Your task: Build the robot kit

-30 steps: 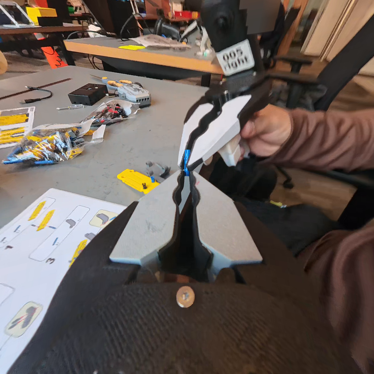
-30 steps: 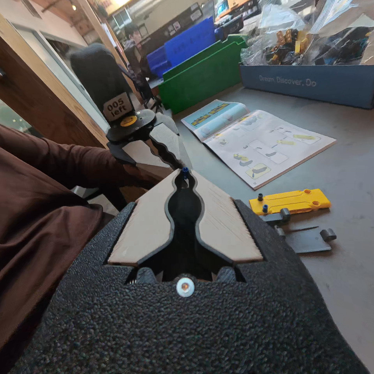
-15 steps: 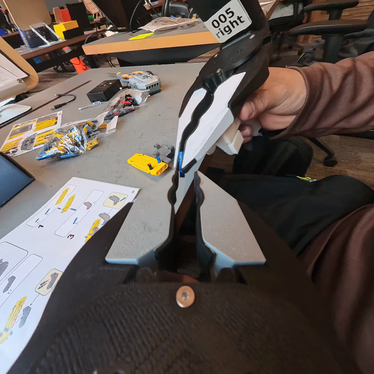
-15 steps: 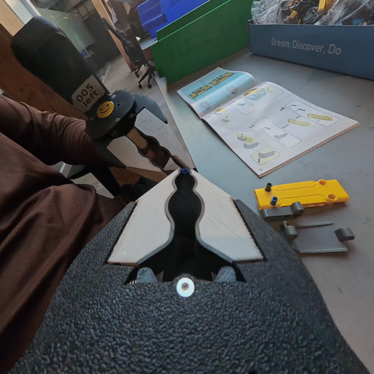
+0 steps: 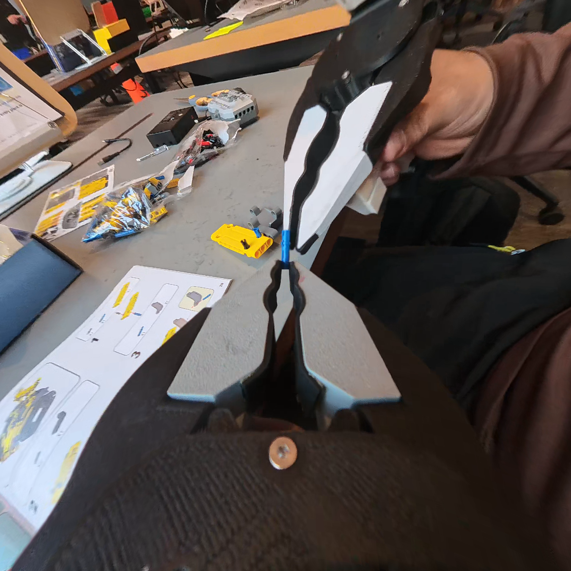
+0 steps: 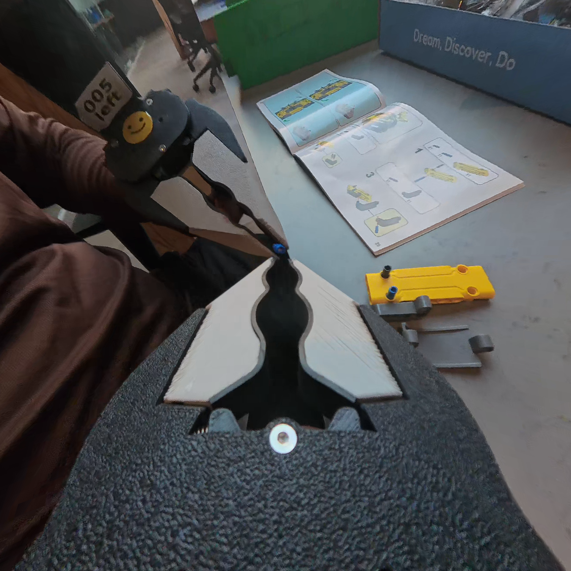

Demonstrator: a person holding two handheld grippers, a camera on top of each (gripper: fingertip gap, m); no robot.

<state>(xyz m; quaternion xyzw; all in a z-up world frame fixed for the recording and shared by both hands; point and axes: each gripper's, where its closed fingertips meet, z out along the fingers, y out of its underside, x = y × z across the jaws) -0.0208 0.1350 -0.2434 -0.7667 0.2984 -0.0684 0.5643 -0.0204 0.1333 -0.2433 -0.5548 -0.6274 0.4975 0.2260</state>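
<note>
A small blue pin (image 5: 285, 247) hangs between the two grippers, in the air at the near edge of the grey table (image 5: 216, 173). My left gripper (image 5: 284, 266) is shut on the pin's lower end. My right gripper (image 6: 281, 259) comes down from above and is shut on its other end; the pin (image 6: 278, 248) shows just past its tips. The right gripper also shows in the left wrist view (image 5: 292, 242), and the left one in the right wrist view (image 6: 276, 244). A yellow panel (image 6: 429, 282) with two pins in it lies on the table.
Grey pieces (image 6: 448, 346) lie beside the yellow panel (image 5: 241, 241). An open instruction booklet (image 6: 386, 160) lies farther in. A blue box (image 6: 479, 61) and a green bin (image 6: 293, 37) stand behind it. Bags of parts (image 5: 123, 210), a black box (image 5: 171, 126) and a leaflet lie across the table.
Half a second ago my left gripper stood slightly open below the pin; now it has shut on the pin's lower end. The right gripper has kept hold of the pin throughout.
</note>
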